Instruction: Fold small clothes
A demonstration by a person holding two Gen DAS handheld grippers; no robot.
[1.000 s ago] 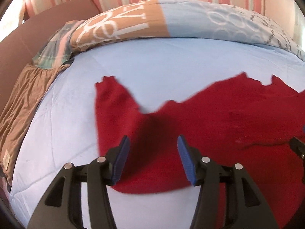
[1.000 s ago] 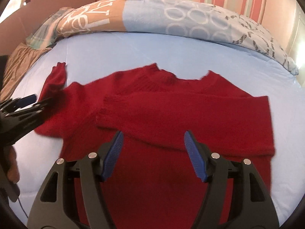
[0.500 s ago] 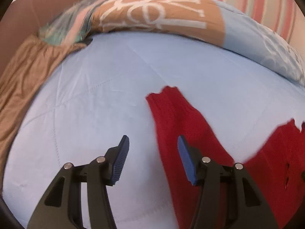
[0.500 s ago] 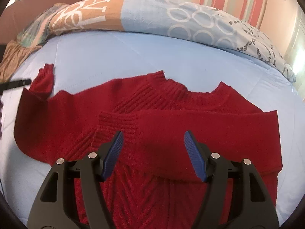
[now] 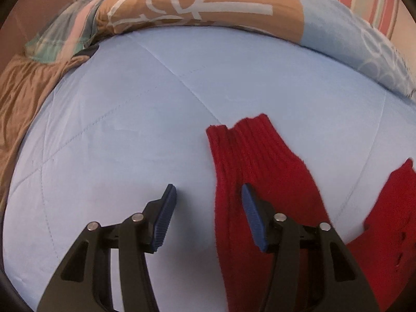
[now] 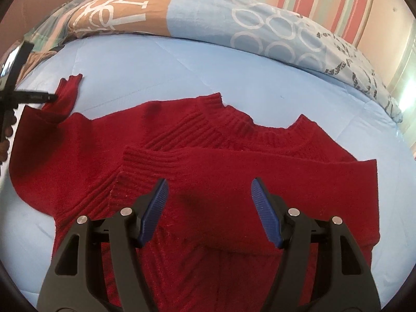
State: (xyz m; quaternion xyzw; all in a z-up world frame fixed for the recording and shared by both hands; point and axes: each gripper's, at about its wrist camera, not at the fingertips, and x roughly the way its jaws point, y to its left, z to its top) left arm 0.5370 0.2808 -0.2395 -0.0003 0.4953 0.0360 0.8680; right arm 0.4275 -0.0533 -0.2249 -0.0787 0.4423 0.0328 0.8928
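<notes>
A red ribbed-knit sweater (image 6: 208,171) lies flat on the pale blue quilted bedspread (image 5: 130,130), its collar toward the patterned duvet roll (image 6: 208,18). One sleeve is already folded across the chest; the other sleeve (image 5: 249,171) still stretches outward. The left gripper (image 5: 208,195) straddles that sleeve's outer edge, jaws apart and clamping nothing. The right gripper (image 6: 208,197) hovers unclenched above the folded sleeve. Closing now could likely catch only the sleeve's edge, or pinch bedspread beneath, dragging the sweater askew.

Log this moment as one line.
step: second sleeve fold | left claw: open, closing, astride unfolded sleeve edge | right claw: open above sweater | other sleeve: folded across
</notes>
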